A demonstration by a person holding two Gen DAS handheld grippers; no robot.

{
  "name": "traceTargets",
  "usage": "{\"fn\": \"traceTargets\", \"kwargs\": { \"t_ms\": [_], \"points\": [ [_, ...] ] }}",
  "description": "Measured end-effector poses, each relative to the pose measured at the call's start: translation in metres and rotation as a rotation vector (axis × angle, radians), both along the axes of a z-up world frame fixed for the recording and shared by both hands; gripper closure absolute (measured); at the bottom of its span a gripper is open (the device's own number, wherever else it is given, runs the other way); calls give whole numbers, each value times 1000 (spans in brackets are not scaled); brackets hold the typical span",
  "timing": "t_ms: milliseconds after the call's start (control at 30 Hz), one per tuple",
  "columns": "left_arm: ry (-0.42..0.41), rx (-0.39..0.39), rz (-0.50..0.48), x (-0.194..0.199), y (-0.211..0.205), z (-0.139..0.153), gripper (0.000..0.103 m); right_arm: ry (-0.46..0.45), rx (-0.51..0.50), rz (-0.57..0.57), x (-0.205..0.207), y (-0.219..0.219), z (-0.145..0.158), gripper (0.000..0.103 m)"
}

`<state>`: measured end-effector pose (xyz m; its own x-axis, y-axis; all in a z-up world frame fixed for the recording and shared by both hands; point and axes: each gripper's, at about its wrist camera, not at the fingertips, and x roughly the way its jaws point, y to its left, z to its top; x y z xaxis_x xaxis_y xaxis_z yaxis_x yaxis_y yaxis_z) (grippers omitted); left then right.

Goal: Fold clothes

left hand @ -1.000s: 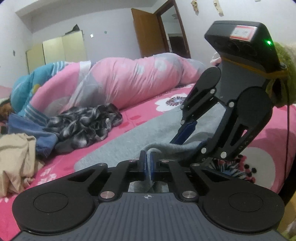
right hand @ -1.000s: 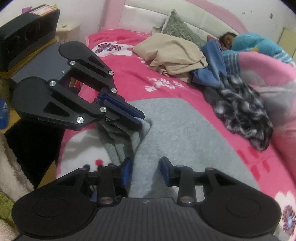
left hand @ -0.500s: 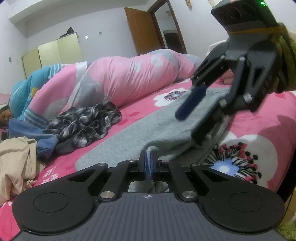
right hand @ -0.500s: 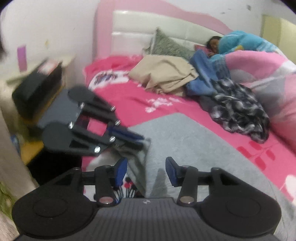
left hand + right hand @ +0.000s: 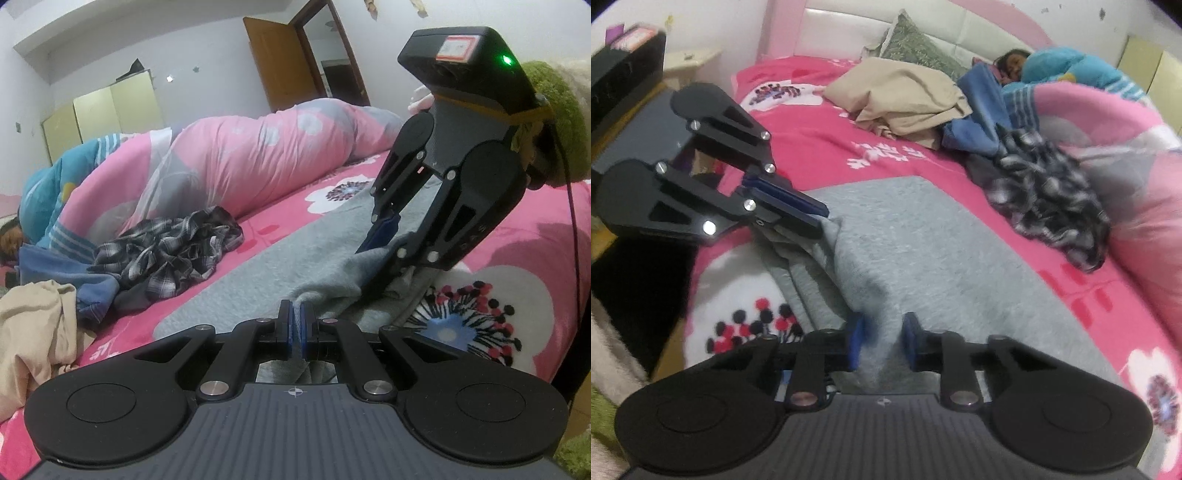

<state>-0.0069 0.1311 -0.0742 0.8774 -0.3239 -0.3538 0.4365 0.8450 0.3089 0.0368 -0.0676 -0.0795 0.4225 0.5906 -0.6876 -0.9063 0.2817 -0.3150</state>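
A grey garment [image 5: 923, 258] lies flat on the pink floral bed, with its near edge folded into layers; it also shows in the left wrist view [image 5: 295, 258]. My left gripper [image 5: 296, 325] is shut on the garment's near edge; in the right wrist view [image 5: 812, 216] it pinches a raised corner of the cloth. My right gripper [image 5: 881, 341] is open, its blue pads either side of a ridge of grey cloth. In the left wrist view it [image 5: 384, 247] stands over the garment's folded edge.
A plaid shirt [image 5: 166, 251], a blue garment [image 5: 979, 110] and a beige garment [image 5: 901, 99] lie heaped further up the bed. A person [image 5: 1012, 64] sleeps under a pink quilt [image 5: 240, 166]. The bed's edge [image 5: 690, 295] drops off at the left.
My right gripper rose and pulled back from the cloth half a second ago, then came down again onto the garment's edge with jaws open. My left gripper stayed shut on the cloth.
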Motion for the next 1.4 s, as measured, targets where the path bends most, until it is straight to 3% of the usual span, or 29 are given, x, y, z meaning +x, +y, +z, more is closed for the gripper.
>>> {"fn": "traceTargets", "kwargs": {
  "t_ms": [133, 233, 333, 400, 500, 533, 667, 800, 867, 967, 1167, 1267, 1400],
  "points": [
    [-8, 2, 3, -2, 1, 1, 101, -310, -17, -35, -32, 7, -14, 93],
    [18, 7, 7, -1, 2, -3, 101, -612, -113, -18, -63, 15, -53, 93],
    [64, 18, 2, -1, 3, -6, 98, -786, -221, 3, -77, 21, -93, 93],
    [81, -7, 0, -4, 7, -1, 98, -851, -245, -4, -82, 23, -103, 94],
    [112, -105, -17, -5, 16, 11, 87, -874, -236, -13, -83, 23, -101, 94],
    [111, -114, -19, -3, 15, 14, 77, -893, -244, -3, -83, 22, -103, 94],
    [89, -40, -47, 13, -8, 13, 68, -964, -281, 36, -86, 20, -110, 94],
    [97, 73, -45, 35, -29, -1, 70, -1009, -304, 54, -87, 18, -116, 93],
    [116, 78, -35, 41, -30, -5, 84, -1007, -303, 46, -87, 18, -116, 93],
    [125, 49, -37, 36, -26, -5, 89, -933, -272, 7, -86, 15, -107, 91],
    [57, 99, -28, 22, -27, -10, 94, -781, -233, -24, -82, 17, -86, 89],
    [-22, 141, -33, 9, -30, -9, 95, -876, -234, -50, -83, 16, -81, 90],
    [26, 171, -40, 12, -31, -28, 95, -959, -349, -10, -80, 17, -110, 88]
  ]
}}
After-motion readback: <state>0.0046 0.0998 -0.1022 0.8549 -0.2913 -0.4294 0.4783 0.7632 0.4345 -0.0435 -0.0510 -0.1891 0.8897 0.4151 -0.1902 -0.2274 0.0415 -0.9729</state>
